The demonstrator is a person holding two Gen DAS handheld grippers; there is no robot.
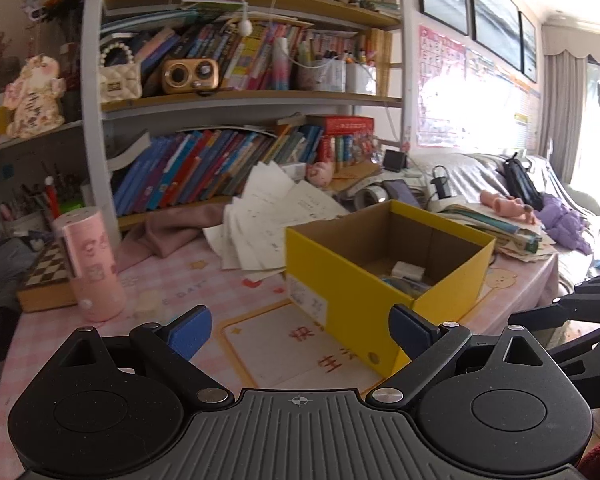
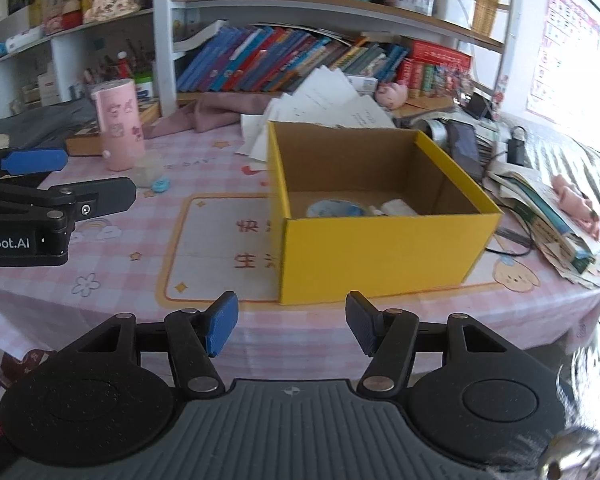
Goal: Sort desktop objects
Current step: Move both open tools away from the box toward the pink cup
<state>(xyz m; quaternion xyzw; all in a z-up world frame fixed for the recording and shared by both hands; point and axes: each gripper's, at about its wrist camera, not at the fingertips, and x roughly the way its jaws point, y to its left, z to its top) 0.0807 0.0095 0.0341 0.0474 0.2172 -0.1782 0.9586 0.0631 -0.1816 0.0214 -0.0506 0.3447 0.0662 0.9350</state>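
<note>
From the left wrist view, the left gripper (image 1: 300,330) is tilting gently down over the pink checked table (image 1: 168,276), its blue pads (image 1: 190,332) standing wide apart with nothing between them. The yellow box (image 1: 352,292) is sitting open just ahead, its near corner reaching in beside the right-hand pad. A white eraser (image 1: 408,269) is lying inside. A pink cup (image 1: 92,264) is standing upright to the left, against a chessboard (image 1: 46,276).

From the right wrist view, the right gripper (image 2: 292,326) is pointing more steeply down near the table's front edge, jaws partly open and empty. The box is resting straight ahead, holding a blue-and-white disc (image 2: 334,209). The left gripper is reaching in from the left, near a small blue piece (image 2: 161,185).
</note>
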